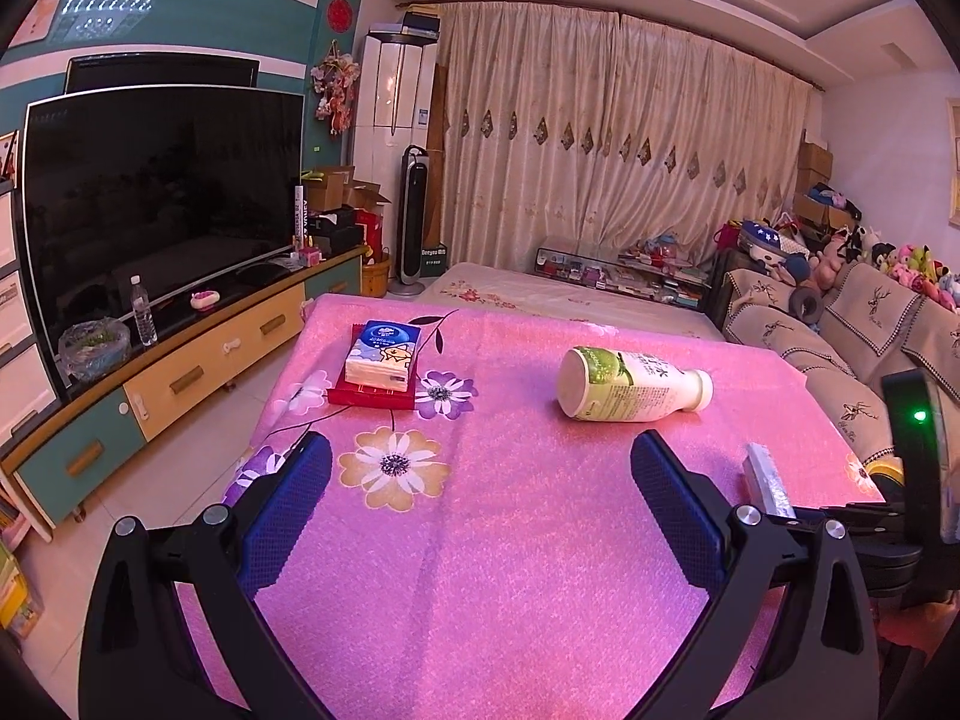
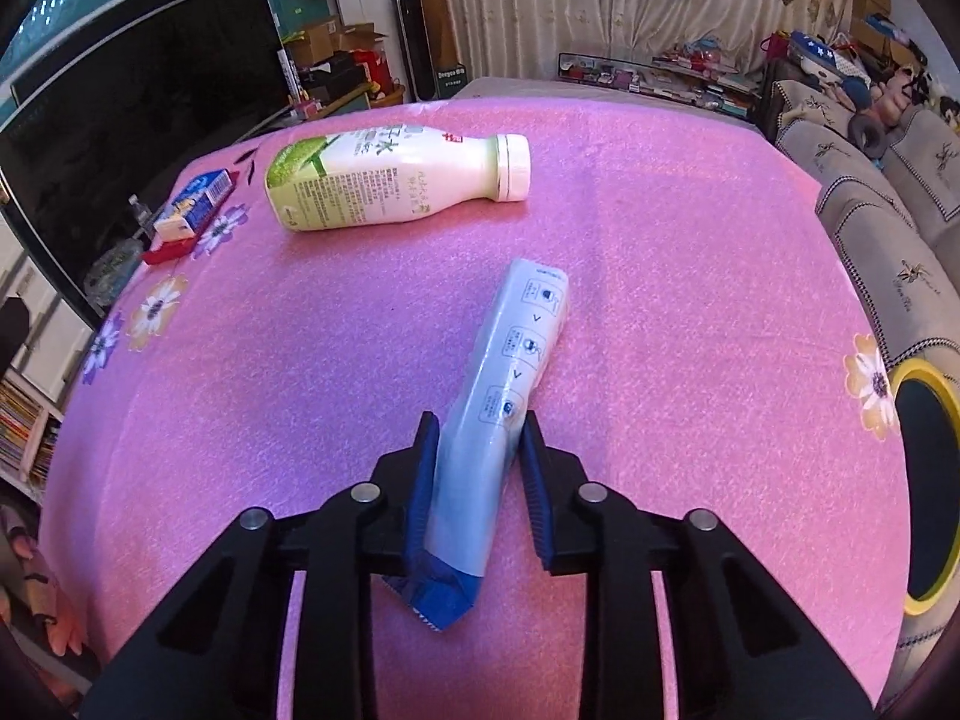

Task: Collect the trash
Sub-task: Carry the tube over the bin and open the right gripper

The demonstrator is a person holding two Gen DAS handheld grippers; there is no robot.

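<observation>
A flattened pale-blue drink carton (image 2: 516, 348) lies on the pink flowered tablecloth (image 2: 690, 228). My right gripper (image 2: 478, 426) is shut on the carton's near end, with both blue pads pressing its sides. A white and green plastic bottle (image 2: 390, 180) lies on its side farther back, cap pointing right. In the left wrist view the same bottle (image 1: 630, 387) lies ahead and to the right of my left gripper (image 1: 480, 468), which is open and holds nothing. The carton (image 1: 768, 480) shows edge-on just right of the left gripper's right finger.
A tissue pack (image 1: 384, 363) sits on a red box (image 1: 372, 399) at the table's far left. A yellow-rimmed black opening (image 2: 927, 504) stands by the table's right edge. There is a sofa (image 2: 888, 252) to the right, a TV (image 1: 156, 192) to the left, and a bed beyond the table.
</observation>
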